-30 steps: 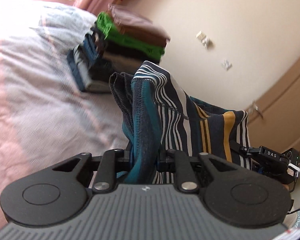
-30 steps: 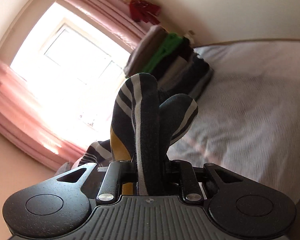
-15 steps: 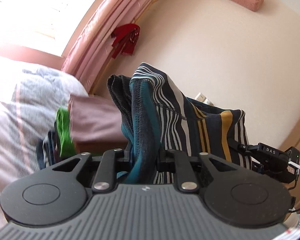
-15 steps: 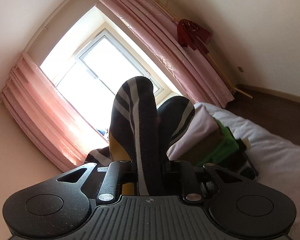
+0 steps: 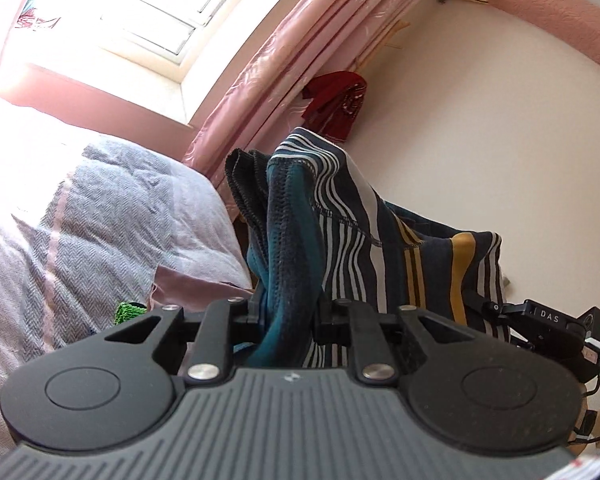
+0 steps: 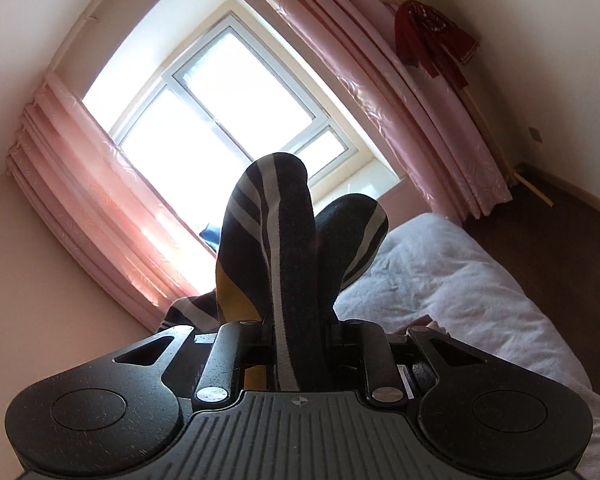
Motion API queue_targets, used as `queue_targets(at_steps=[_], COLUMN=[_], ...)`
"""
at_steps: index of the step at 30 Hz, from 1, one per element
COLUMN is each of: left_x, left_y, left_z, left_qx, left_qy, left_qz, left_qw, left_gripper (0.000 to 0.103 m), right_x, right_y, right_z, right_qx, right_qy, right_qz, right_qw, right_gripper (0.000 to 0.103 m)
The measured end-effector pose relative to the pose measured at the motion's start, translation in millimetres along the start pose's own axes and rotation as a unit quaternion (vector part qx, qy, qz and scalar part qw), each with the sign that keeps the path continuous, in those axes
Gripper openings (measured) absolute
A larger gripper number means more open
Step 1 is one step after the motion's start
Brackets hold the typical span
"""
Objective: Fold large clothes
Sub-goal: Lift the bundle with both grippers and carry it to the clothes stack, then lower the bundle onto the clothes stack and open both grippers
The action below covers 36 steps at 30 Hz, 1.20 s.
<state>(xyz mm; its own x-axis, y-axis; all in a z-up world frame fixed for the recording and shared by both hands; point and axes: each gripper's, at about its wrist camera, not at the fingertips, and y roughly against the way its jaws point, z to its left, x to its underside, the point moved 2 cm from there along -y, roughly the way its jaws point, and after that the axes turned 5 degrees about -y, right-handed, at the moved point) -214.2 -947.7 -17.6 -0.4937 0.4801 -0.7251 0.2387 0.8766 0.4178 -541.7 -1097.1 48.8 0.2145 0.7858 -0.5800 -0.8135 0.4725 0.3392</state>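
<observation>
A dark striped garment point(image 5: 340, 224) with white, teal and mustard bands bunches up out of my left gripper point(image 5: 288, 312), which is shut on it. The cloth stretches off to the right, toward the black body of the other gripper point(image 5: 548, 320). In the right wrist view the same striped garment point(image 6: 276, 248) rises in two folds from my right gripper point(image 6: 296, 328), also shut on it. The fingertips of both grippers are hidden by the cloth. The garment hangs in the air above the bed.
A bed with a grey and pink striped cover point(image 5: 100, 216) lies to the left and below. A corner of a folded pile, mauve point(image 5: 188, 284) over green point(image 5: 128, 310), peeks above the left gripper. Pink curtains point(image 6: 400, 92), a bright window point(image 6: 220, 100) and a red cloth point(image 5: 334, 100) on the wall stand ahead.
Both grippers rose and swung toward the window and curtains with the garment still clamped. The folded pile slid down out of view in both views.
</observation>
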Motion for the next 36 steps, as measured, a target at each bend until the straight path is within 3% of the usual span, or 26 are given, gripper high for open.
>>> queue_targets(at_steps=[3, 8, 11, 13, 16, 19, 23, 25, 26, 28, 32, 36], left_x=[4, 18, 27, 24, 13, 14, 54, 78, 89, 104, 109, 111], left_y=[-22, -71, -82, -74, -49, -21, -20, -35, -42, -54, -63, -67], left_z=[21, 52, 65, 67, 55, 15, -49, -69, -75, -75, -61, -61], left_qx=[-0.027, -0.065, -0.075, -0.08, -0.126, -0.156, -0.127, -0.121, -0.128, -0.151, -0.164, -0.178], left_qy=[0.014, 0.023, 0.035, 0.028, -0.011, -0.087, -0.186, -0.224, -0.238, -0.253, -0.238, -0.245], left_qz=[0.019, 0.061, 0.071, 0.059, 0.021, -0.003, 0.005, 0.026, 0.041, 0.044, 0.051, 0.051], left_qw=[0.9994, 0.9958, 0.9941, 0.9946, 0.9917, 0.9839, 0.9742, 0.9667, 0.9618, 0.9546, 0.956, 0.9517], left_gripper=[0.015, 0.017, 0.024, 0.026, 0.025, 0.025, 0.025, 0.026, 0.026, 0.027, 0.028, 0.029], right_x=[3, 13, 18, 14, 15, 44, 97, 118, 125, 131, 134, 127], right_y=[-33, -75, -85, -77, -38, -1, 6, -10, -21, -34, -40, -40], right_z=[-38, -95, -121, -124, -98, -61, -45, -53, -64, -85, -108, -102], right_qx=[0.009, 0.07, 0.11, 0.128, 0.171, 0.18, 0.143, 0.149, 0.157, 0.164, 0.158, 0.168], right_qy=[-0.032, -0.034, -0.04, -0.027, 0.061, 0.191, 0.316, 0.355, 0.356, 0.329, 0.29, 0.278], right_qz=[0.033, 0.055, 0.066, 0.054, -0.018, -0.085, -0.107, -0.071, -0.061, -0.032, -0.006, 0.012], right_qw=[0.999, 0.995, 0.991, 0.99, 0.983, 0.961, 0.932, 0.92, 0.919, 0.929, 0.944, 0.946], right_gripper=[0.015, 0.016, 0.031, 0.051, 0.053, 0.053, 0.048, 0.037, 0.036, 0.034, 0.033, 0.033])
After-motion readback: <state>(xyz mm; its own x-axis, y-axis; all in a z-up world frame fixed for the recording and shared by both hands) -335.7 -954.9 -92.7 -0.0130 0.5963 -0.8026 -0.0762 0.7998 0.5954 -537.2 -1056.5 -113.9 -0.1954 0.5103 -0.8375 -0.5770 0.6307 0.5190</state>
